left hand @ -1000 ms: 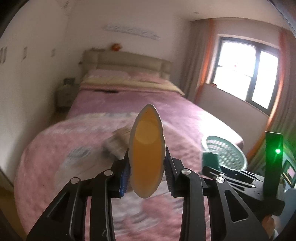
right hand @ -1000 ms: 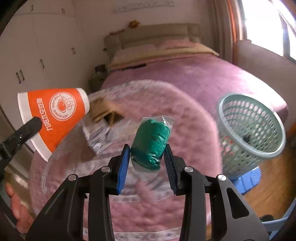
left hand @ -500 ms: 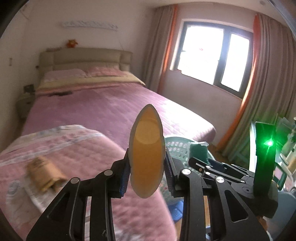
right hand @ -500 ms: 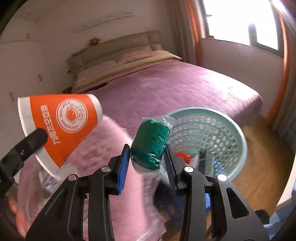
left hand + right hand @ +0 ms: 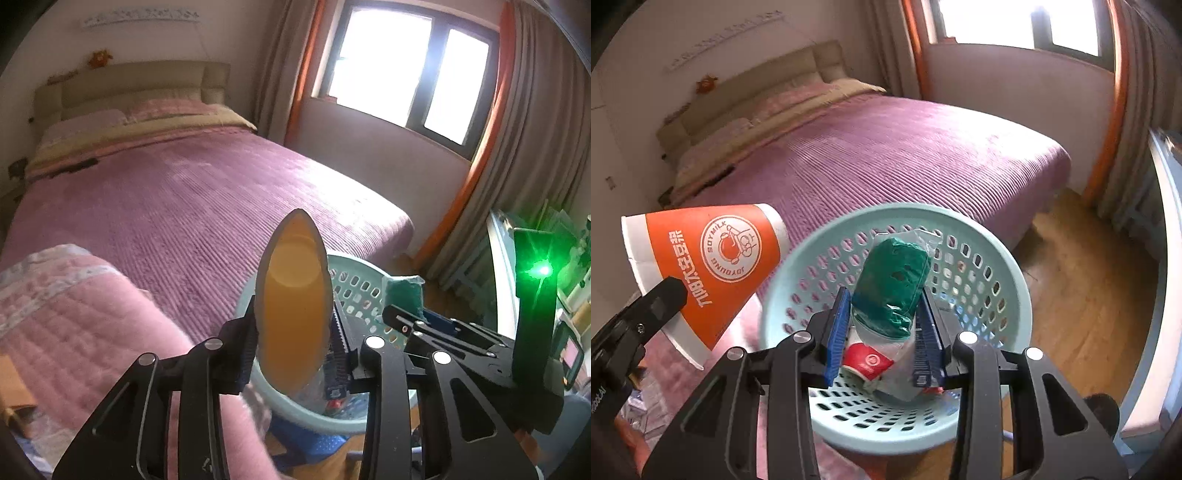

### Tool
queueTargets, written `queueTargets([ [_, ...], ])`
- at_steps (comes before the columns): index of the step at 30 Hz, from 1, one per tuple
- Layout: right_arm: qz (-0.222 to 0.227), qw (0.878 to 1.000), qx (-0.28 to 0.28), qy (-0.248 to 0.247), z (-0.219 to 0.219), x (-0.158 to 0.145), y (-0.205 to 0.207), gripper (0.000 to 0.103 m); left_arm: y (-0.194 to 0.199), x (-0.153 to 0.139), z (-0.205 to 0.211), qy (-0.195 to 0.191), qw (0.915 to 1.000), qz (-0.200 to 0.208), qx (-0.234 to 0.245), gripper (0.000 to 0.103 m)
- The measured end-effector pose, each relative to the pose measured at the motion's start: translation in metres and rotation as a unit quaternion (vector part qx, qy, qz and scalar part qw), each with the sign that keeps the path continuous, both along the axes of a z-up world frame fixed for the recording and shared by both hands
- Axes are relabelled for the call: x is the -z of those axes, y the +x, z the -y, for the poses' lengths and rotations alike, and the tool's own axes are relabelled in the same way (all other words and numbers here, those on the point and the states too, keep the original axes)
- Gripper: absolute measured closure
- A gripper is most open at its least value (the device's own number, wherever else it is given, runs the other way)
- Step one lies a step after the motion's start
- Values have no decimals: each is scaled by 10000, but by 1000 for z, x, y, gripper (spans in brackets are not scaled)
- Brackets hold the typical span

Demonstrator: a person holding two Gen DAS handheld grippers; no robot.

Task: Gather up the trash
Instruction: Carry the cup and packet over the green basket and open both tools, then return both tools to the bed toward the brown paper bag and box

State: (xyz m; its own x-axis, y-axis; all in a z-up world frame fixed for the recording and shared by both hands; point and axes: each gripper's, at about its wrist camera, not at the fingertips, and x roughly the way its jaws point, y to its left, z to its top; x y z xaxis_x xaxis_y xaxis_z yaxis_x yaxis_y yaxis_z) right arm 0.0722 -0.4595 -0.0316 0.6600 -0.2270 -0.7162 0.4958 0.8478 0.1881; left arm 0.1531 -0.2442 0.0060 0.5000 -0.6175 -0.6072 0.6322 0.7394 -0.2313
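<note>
reaching forward with the left gripper [image 5: 293,332], fingers levelled out over the near rim of the pale green basket [image 5: 351,284] and closed tight on the orange paper cup [image 5: 293,314], squeezing its mouth into a narrow upright oval. pointing the cup's open mouth back at the camera, long axis running away toward the purple bed [image 5: 192,206]; showing a plain yellowish-orange inside in that view and, in the right wrist view, the same orange paper cup [image 5: 709,266] lying on its side with a white rim, a round white logo and white lettering, base aimed toward the bed, left of the basket [image 5: 997,258]. holding the right gripper [image 5: 886,325] angled down over the basket's open top, blue pads clamped on either side of the green wrapped bundle [image 5: 892,284]. standing the bundle roughly upright between the pads, long axis tilting slightly rightward at the top, dark green and crumpled inside clear plastic film, hanging above the basket's middle. resting already on the basket's floor, a red-and-white cup [image 5: 868,363] and clear plastic. sitting beside the foot corner of the bed, basket over wooden floor [image 5: 1082,295], with a pink quilt [image 5: 74,317] at the near left.
</note>
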Motion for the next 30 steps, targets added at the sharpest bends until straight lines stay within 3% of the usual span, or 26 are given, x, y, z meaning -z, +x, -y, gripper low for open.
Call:
queueTargets([
  [2, -59, 9999, 24, 99, 7, 7, 0, 60, 2, 5, 3, -55, 9998, -134, 97, 60],
  [3, -73, 9999, 34, 109, 10, 9, 0, 59, 3, 8, 5, -68, 9997, -188, 109, 48],
  [5, -119, 9999, 74, 79, 12, 11, -2, 57, 4, 8, 0, -178, 9996, -220, 55, 36],
  [13, 171, 9997, 19, 178, 4, -5, -21, 57, -17, -15, -40, -564, 9984, -30, 8, 32],
  [18, 429, 9988, -247, 16, -30, -29, -31, 57, -38, -37, -72, -620, 9975, 304, -177, 32],
  [25, 801, 9927, -886, -188, -92, -61, -36, 57, -66, -60, -142, -637, 9922, 617, -876, 32],
  [30, 860, 9864, -1388, -182, -136, -66, -30, 57, -72, -62, -204, -605, 9846, 564, -1539, 32],
])
